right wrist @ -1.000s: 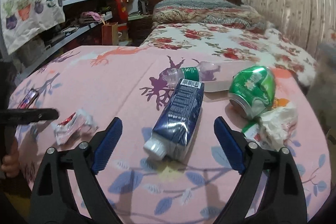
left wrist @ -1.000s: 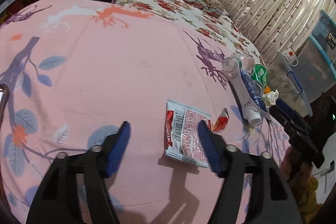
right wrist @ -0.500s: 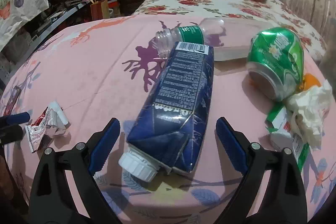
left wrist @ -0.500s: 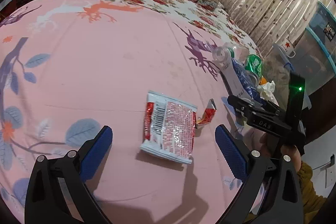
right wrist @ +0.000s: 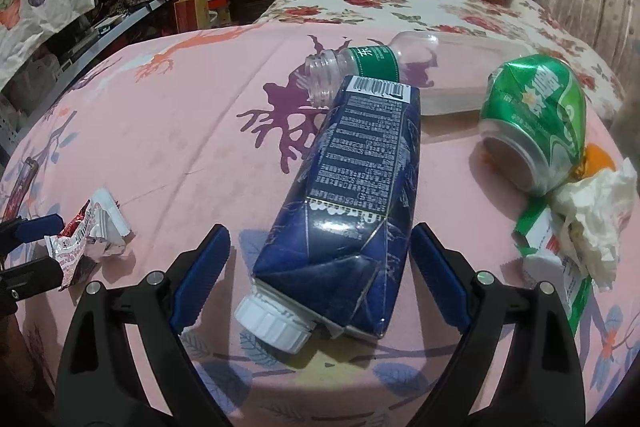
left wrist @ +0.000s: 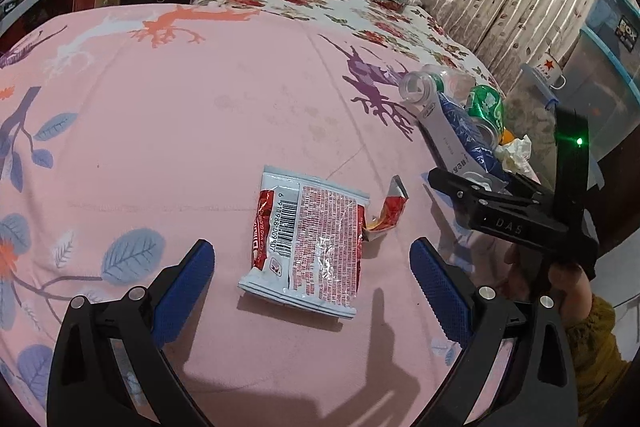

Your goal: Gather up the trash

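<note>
Nothing collected yet, judging by the spread on the pink sheet [left wrist: 168, 131]. Left gripper [left wrist: 312, 279] spread to its widest, jaws having just been opening, nothing clamped; red-and-white snack wrapper [left wrist: 308, 239] flat between the blue pads, touched by neither. Torn wrapper scrap [left wrist: 390, 211] just beyond the right-hand pad. Right gripper [right wrist: 320, 271] wide open too, empty, straddling the cap end of the dark blue drink carton [right wrist: 356, 203]; pads close beside its walls, contact not evident. Ahead of that carton: uncapped clear plastic bottle [right wrist: 400, 67]. Off to the right: crushed green can [right wrist: 536, 119], crumpled tissue [right wrist: 596, 219], green-edged packet [right wrist: 560, 259]. No bin or bag in sight. All pieces left to pick up.
</note>
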### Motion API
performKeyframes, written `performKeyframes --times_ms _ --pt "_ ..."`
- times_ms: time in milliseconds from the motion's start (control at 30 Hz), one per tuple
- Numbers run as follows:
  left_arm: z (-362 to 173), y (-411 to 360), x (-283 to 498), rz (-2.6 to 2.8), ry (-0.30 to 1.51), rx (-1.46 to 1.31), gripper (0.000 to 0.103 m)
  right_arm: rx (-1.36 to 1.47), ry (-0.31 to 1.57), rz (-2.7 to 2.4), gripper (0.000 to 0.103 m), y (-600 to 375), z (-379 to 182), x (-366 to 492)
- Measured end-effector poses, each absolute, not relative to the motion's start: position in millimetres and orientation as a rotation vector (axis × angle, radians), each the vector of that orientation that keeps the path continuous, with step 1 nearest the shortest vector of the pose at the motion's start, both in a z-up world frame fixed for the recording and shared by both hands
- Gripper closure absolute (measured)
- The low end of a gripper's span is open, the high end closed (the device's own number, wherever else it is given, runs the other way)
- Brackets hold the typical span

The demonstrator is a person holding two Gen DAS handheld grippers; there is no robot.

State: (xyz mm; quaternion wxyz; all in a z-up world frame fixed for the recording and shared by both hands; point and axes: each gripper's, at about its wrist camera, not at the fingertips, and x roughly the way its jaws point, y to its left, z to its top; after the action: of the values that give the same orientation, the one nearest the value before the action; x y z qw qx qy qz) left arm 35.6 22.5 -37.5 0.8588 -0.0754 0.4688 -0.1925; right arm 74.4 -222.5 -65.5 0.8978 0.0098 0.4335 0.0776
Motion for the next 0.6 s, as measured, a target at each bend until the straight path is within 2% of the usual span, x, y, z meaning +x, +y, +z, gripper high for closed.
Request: performKeyframes --times_ms 233,333,600 --pt "-37.8 23.0 33.4 -0.411 0.972 -0.15 0.009 0.028 0.9 0.154 0.013 -226.3 -66.1 74.5" --pt "-38.0 23.2 32.6 -0.412 0.966 -0.15 0.009 0.025 0.903 0.154 0.018 -226.1 -66.6 74.1" --pt "-37.6 23.1 31.6 -0.413 0.964 -0.146 0.009 0.02 0.903 0.15 0.02 -226.7 -66.5 73.8"
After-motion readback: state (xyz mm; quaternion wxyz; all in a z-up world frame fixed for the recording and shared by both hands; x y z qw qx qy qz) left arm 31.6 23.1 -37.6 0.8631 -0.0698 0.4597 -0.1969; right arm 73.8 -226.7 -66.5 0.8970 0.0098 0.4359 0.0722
